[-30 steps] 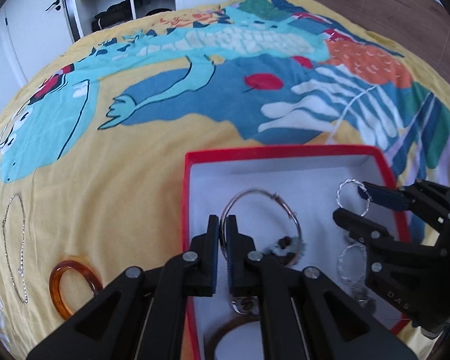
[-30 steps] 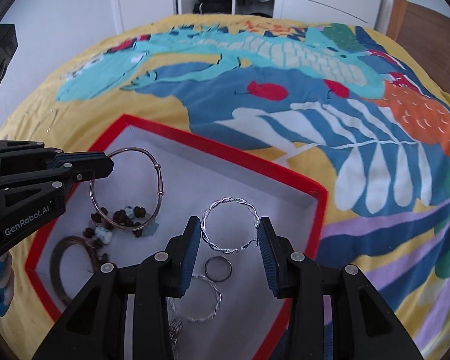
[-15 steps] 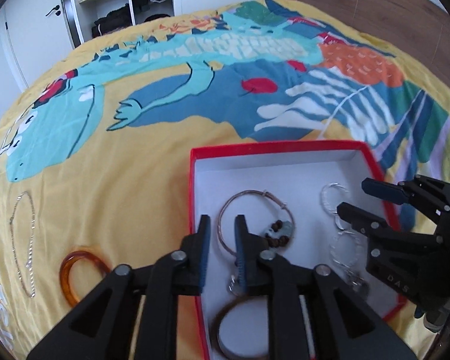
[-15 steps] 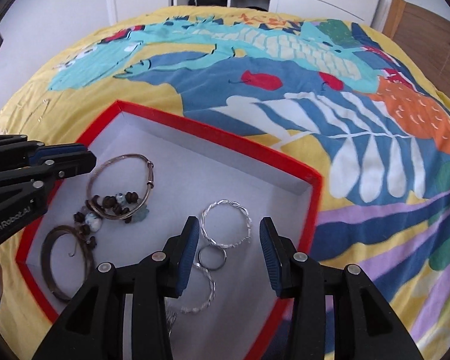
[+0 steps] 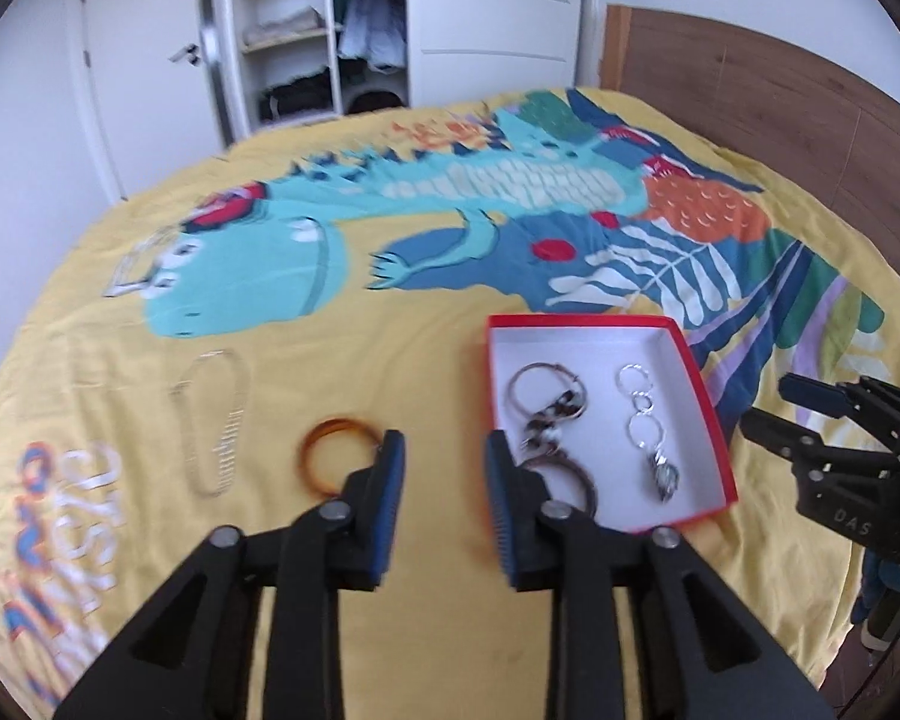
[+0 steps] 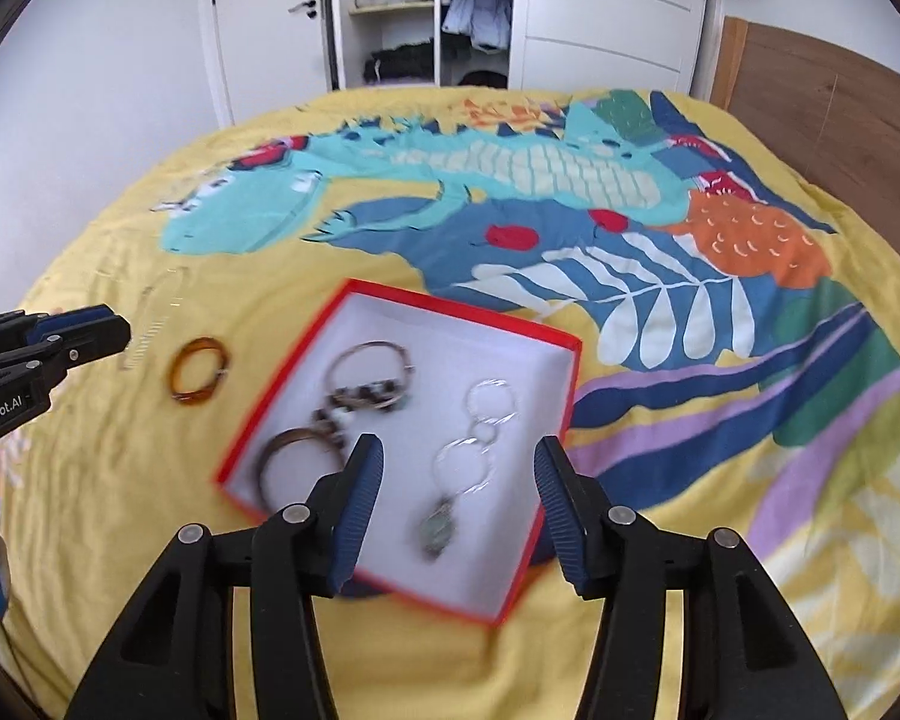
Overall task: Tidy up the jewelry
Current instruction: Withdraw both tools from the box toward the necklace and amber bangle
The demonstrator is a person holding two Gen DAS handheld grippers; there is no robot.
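— Jewelry first: where does it all lie?

— Most of it sits in the red box [image 6: 561,360] on the yellow bedspread [image 6: 120,480]. Inside, on the white lining, I see a metal bangle [image 6: 373,373] with dark beads [image 6: 363,391] across it, a brown bangle [image 6: 297,453] nearer me, and a silver chain of rings [image 6: 480,438] ending in a greenish pendant [image 6: 438,525].

— And outside the box?

— An amber bangle [image 5: 333,455] lies on the spread just left of the box, and a silver necklace [image 5: 213,420] lies further left, well apart from it.

— Your jaws?

— My left gripper [image 5: 441,495] has just been opening; its jaws stand parted with nothing between them, hanging over the spread between the amber bangle and the box's near left corner. My right gripper [image 6: 459,501] has also just been opening; its jaws are wide and empty, above the box's near end, with the pendant showing in the gap below. Neither touches any piece.
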